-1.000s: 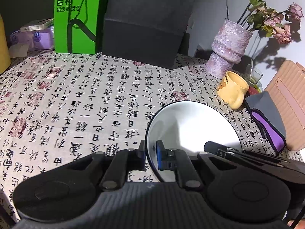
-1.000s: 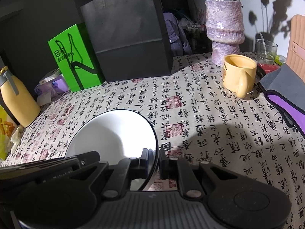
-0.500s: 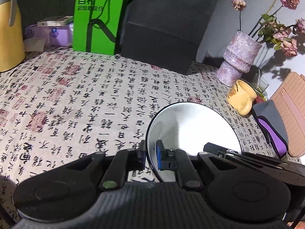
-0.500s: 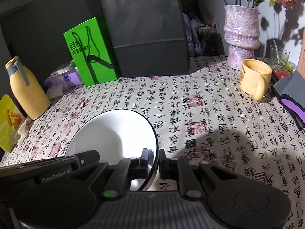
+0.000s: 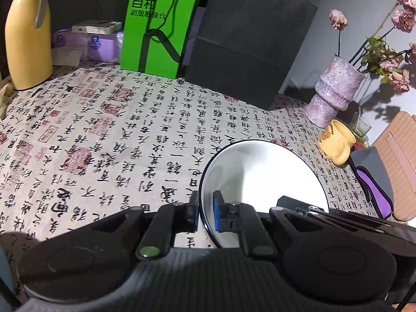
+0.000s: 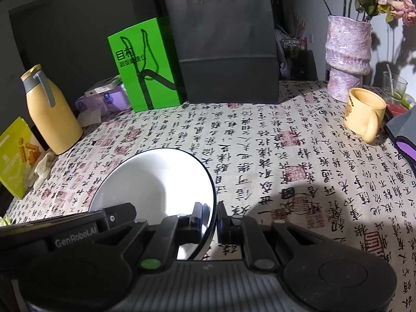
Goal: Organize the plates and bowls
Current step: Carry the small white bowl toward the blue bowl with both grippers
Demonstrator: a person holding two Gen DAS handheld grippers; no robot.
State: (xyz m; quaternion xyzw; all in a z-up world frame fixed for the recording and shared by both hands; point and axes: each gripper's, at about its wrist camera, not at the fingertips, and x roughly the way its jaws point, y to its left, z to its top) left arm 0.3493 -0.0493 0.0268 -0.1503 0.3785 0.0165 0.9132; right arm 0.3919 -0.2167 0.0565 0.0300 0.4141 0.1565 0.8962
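The white bowl point(image 5: 262, 179) with a thin dark rim hangs between the two claws, held above the tabletop point(image 5: 109, 140), which wears a cloth printed with black calligraphy and red seals. The left claw point(image 5: 205, 213) is clamped narrow on the bowl's left rim, one pad inside and one outside; the right claw point(image 6: 213, 218) pinches the opposite rim in the same way. Each claw's black body covers the near part of the bowl, so its underside and base cannot be seen, and whether it clears the cloth fully is hard to judge.

Farther right, a yellow mug point(image 6: 364, 111) stands on the cloth, with a grey and purple pouch point(image 5: 371, 182) just beside it, cut off at the frame edge. Behind the mug a drinking glass point(image 6: 394, 87) is partly hidden. At the back stand a mottled purple vase point(image 6: 348, 57) with faded roses, a black paper bag point(image 6: 226, 46) and a green bag point(image 6: 145, 65). To the far left a yellow flask point(image 6: 50, 114) stands by a yellow packet point(image 6: 15, 156), only partly in view.
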